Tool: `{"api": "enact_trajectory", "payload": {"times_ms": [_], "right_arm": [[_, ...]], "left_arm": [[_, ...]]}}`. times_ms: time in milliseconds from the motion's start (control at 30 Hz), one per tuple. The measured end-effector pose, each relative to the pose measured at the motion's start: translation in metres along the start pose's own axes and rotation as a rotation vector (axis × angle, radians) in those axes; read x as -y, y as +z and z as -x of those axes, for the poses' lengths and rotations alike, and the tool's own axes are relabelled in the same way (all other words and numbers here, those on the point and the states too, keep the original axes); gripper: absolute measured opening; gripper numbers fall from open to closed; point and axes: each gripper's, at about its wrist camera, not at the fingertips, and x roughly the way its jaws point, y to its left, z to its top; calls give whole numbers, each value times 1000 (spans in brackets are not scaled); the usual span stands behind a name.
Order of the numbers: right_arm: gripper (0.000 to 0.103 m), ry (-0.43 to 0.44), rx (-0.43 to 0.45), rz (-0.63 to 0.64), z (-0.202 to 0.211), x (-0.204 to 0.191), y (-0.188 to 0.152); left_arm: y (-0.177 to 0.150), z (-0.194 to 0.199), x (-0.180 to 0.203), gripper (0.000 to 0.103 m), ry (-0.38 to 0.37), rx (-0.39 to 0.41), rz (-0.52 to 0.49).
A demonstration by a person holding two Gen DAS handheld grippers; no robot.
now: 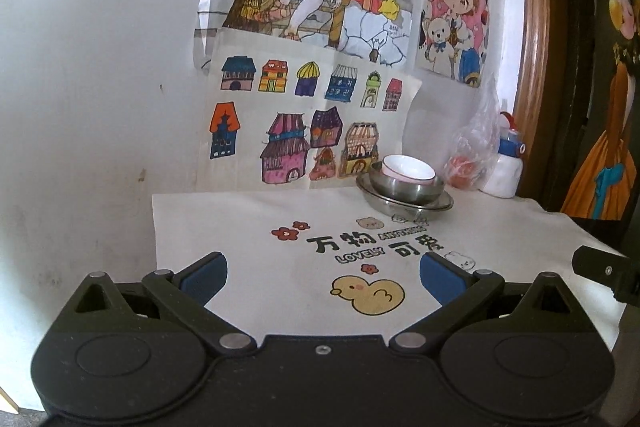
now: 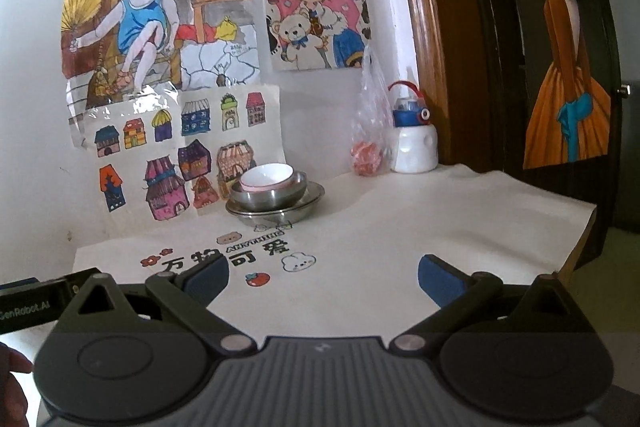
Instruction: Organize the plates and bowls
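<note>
The dishes are already nested at the far side of the tabletop point(image 2: 440, 227): a white bowl point(image 2: 267, 178) inside a steel bowl point(image 2: 272, 198), on a steel plate point(image 2: 276, 213). The left hand-held gripper point(image 1: 323, 277) and the right hand-held gripper point(image 2: 323, 277) both hover near, jaws apart and empty. The stacking seems finished; the next move probably is only to withdraw.
</note>
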Motion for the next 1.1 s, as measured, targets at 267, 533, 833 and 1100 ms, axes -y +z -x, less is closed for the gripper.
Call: {"api": "enact_trajectory", "payload": {"times_ms": [267,533,833,1100], "right_arm": [[103,-7,-31,-10,-13,6,-5],[103,-5,-50,-11,-20,5,-6],[103,-5,-62,-6,-26,4,-7],[103,3,-79,-8,-33,4,-9]], "left_arm": [[-5,-9,2,102,15,-21,-16],[-6,-19,3,102,14,-43,-18],[-8,-21,7,102,-17,-52,-17],[-9,-29,3,102,-33,-90,13]]}}
